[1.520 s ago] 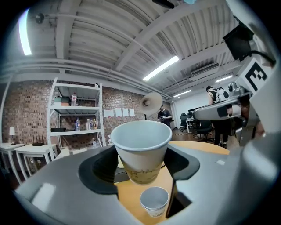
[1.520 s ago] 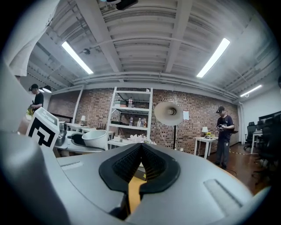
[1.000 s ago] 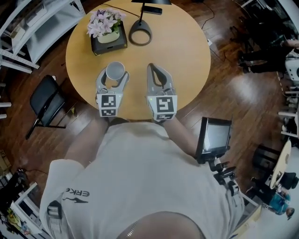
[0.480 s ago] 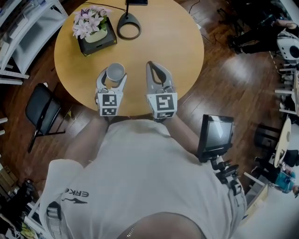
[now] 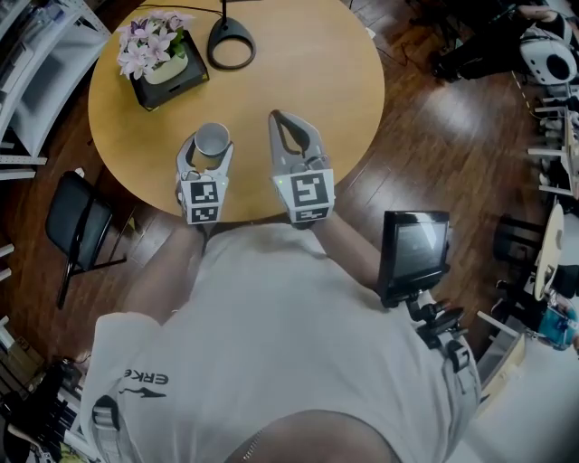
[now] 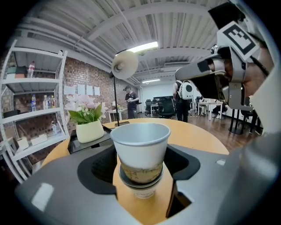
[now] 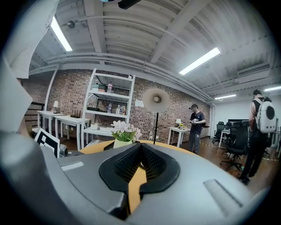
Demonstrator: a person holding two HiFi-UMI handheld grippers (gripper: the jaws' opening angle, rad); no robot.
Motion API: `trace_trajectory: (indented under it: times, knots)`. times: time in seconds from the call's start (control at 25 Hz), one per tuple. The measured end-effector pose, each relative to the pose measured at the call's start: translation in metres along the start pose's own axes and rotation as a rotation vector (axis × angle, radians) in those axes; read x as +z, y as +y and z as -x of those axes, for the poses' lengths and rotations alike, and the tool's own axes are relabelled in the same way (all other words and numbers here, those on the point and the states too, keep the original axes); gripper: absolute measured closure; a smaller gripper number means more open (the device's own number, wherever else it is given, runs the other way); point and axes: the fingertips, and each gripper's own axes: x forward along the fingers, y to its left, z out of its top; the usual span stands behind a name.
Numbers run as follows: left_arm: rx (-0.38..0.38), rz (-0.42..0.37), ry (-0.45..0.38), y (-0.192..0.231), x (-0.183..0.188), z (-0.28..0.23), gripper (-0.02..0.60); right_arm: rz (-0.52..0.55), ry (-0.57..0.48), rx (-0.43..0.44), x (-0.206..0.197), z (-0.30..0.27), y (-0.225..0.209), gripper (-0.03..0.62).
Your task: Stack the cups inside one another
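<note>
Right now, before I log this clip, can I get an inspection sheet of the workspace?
Surface: round tan wooden table.
Job's things: white paper cups nested in one stack.
Clutter: potted pink flowers on a black tray; black lamp base.
Grippers: left hand-held gripper closed on the stack; right hand-held gripper shut, empty.
Cables: nothing seen.
Surroundings: black chair, white shelving, monitor on a stand, wood floor.
</note>
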Motion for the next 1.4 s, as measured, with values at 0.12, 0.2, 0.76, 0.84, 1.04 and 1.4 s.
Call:
trace_trajectory:
  times: [0.12, 0.2, 0.76, 0.84, 1.04, 1.4]
  knots:
    - [-0.006, 0.009, 0.01, -0.002, -0.006, -0.002, 0.255, -0.002, 0.001, 0.0, -0.001, -0.002, -0.001, 0.58]
    - [-0.011, 0.01, 0.013, -0.004, -0.009, -0.003, 0.255, -0.003, 0.0, 0.003, -0.001, -0.002, -0.001, 0.58]
    - [-0.02, 0.014, 0.114, -0.005, -0.042, -0.01, 0.201, -0.007, 0.001, 0.005, -0.003, -0.004, -0.004, 0.58]
    - [-0.019, 0.015, 0.127, -0.005, -0.047, -0.01, 0.198, -0.007, 0.002, 0.007, -0.003, -0.005, -0.004, 0.58]
    - [-0.014, 0.02, 0.132, -0.005, -0.05, -0.008, 0.196, -0.006, 0.001, 0.013, -0.003, -0.006, -0.004, 0.58]
    - [0.016, 0.033, 0.103, -0.001, -0.042, 0.003, 0.196, -0.001, 0.004, 0.027, -0.002, -0.006, 0.0, 0.58]
